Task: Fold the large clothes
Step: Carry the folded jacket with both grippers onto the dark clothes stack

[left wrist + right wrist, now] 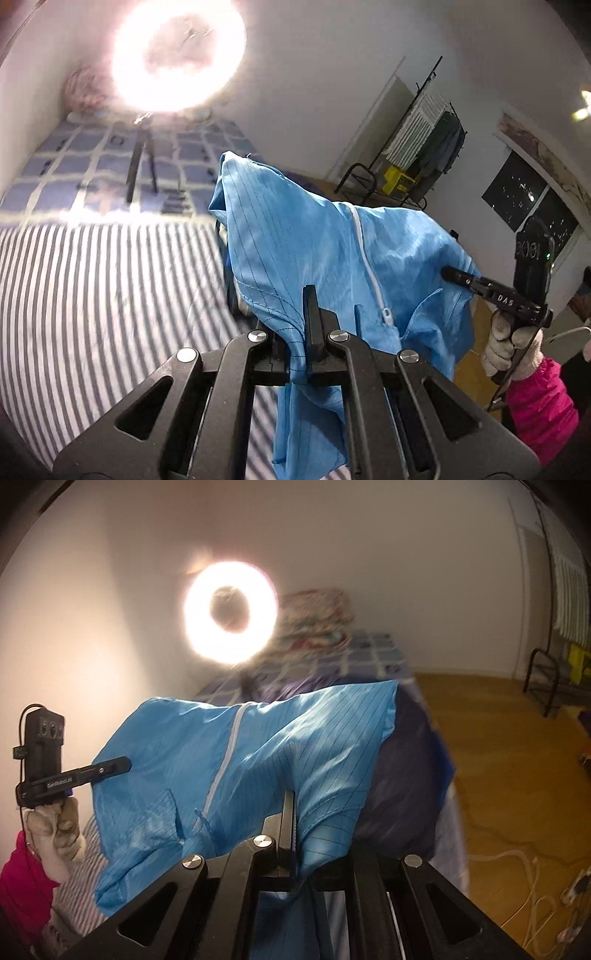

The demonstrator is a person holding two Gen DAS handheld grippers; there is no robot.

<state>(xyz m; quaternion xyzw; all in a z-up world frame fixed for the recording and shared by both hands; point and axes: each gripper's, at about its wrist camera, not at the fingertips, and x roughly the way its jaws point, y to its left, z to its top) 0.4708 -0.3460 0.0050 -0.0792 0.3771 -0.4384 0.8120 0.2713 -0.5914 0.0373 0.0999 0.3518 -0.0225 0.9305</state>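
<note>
A large light-blue garment [317,236] with thin dark lines and a white zipper [364,254] hangs stretched in the air between both grippers, above the bed. My left gripper [301,314] is shut on one edge of the cloth, which drapes down over its fingers. My right gripper [448,274] pinches the other side; a gloved hand [511,347] with a pink sleeve holds it. In the right wrist view the right gripper [293,812] is shut on the garment [280,746], and the left gripper [125,764] bites its far edge.
Below lies a bed with a grey-and-white striped sheet [92,295], a blue checked blanket [74,158] and a dark quilt [402,775]. A glaring ring light [231,613] stands on a tripod at the bed. A clothes rack [424,140], wooden floor [498,757] and cables [535,878] are to the right.
</note>
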